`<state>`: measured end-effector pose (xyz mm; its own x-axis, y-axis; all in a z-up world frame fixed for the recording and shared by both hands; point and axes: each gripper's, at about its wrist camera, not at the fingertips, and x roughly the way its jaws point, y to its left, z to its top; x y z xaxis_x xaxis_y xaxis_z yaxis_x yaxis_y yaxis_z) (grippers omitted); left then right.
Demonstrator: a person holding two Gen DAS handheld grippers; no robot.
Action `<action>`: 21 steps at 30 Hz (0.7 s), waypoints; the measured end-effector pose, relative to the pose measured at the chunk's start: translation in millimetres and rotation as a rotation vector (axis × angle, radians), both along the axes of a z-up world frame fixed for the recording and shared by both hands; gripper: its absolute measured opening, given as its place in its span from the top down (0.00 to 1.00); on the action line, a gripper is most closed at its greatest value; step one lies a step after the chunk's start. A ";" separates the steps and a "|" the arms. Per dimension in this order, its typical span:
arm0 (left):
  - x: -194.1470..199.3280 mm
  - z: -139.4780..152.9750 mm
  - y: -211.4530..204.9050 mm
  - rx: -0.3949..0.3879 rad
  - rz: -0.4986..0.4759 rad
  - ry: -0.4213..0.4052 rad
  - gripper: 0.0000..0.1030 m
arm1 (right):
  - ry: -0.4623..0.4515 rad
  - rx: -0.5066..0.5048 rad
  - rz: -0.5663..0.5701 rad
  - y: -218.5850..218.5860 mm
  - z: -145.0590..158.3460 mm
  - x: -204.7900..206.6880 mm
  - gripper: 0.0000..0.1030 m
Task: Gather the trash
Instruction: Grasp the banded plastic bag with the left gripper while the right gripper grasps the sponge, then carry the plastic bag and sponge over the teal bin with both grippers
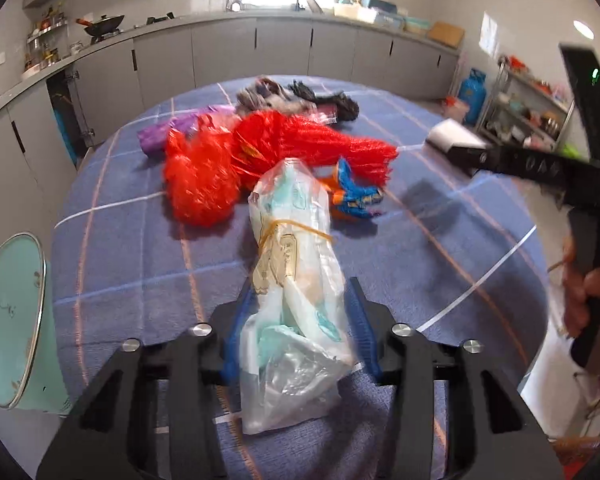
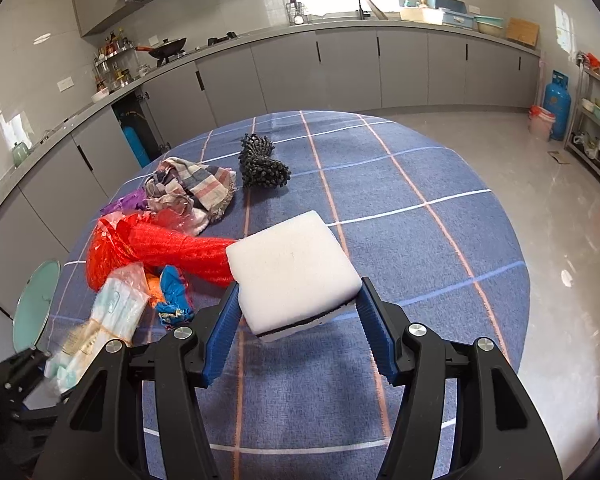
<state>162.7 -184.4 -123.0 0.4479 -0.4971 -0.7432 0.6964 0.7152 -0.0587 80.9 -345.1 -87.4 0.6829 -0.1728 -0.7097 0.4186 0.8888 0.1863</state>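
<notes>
Right gripper [image 2: 298, 312] clamped on the white foam block [image 2: 294, 270]!
It hung lifted over the blue checked bench [image 2: 400, 208], red mesh bag [image 2: 160, 248] just left, black bundle [image 2: 264, 168] beyond, crumpled cloth [image 2: 192, 190] nearby.

Wide bare cloth across the right half of the round table [image 2: 440, 240], clear to its right edge. The left edge is crowded: red mesh bag [image 2: 160, 248], checked rag [image 2: 192, 192], clear bag [image 2: 108, 320]. Black bundle [image 2: 264, 164] blocks the far edge.
</notes>
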 end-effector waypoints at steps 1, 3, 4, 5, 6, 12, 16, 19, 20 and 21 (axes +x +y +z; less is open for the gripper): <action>0.4 -1.1 -0.8 0.004 0.001 -0.002 0.61 | -0.001 0.002 -0.001 -0.2 0.2 -0.1 0.43; 0.8 0.3 1.0 -0.013 -0.004 0.005 0.66 | -0.007 0.005 -0.002 0.0 1.3 -2.1 0.43; 1.3 1.5 3.0 -0.023 -0.003 0.007 0.67 | -0.010 0.004 -0.001 1.0 2.1 -2.6 0.43; 1.4 3.4 5.4 -0.033 0.002 0.003 0.69 | -0.012 0.003 0.001 1.4 3.0 -2.5 0.43; 1.1 5.7 8.1 -0.042 0.004 -0.001 0.72 | -0.017 0.002 0.003 3.3 4.2 -2.8 0.43; -5.9 30.5 29.1 -0.118 0.004 -0.041 0.74 | -0.047 -0.015 0.027 18.1 15.2 -1.2 0.43; -7.9 47.1 45.3 -0.159 0.027 -0.070 0.75 | -0.065 -0.016 0.039 27.6 22.4 1.9 0.43; -4.6 58.4 63.2 -0.185 0.083 -0.092 0.75 | -0.078 -0.011 0.062 39.9 27.7 7.6 0.43; -1.8 62.1 71.2 -0.184 0.116 -0.106 0.75 | -0.081 -0.010 0.070 43.4 28.4 9.5 0.43; 0.3 64.5 76.4 -0.181 0.140 -0.116 0.75 | -0.085 -0.008 0.084 49.9 29.7 12.8 0.43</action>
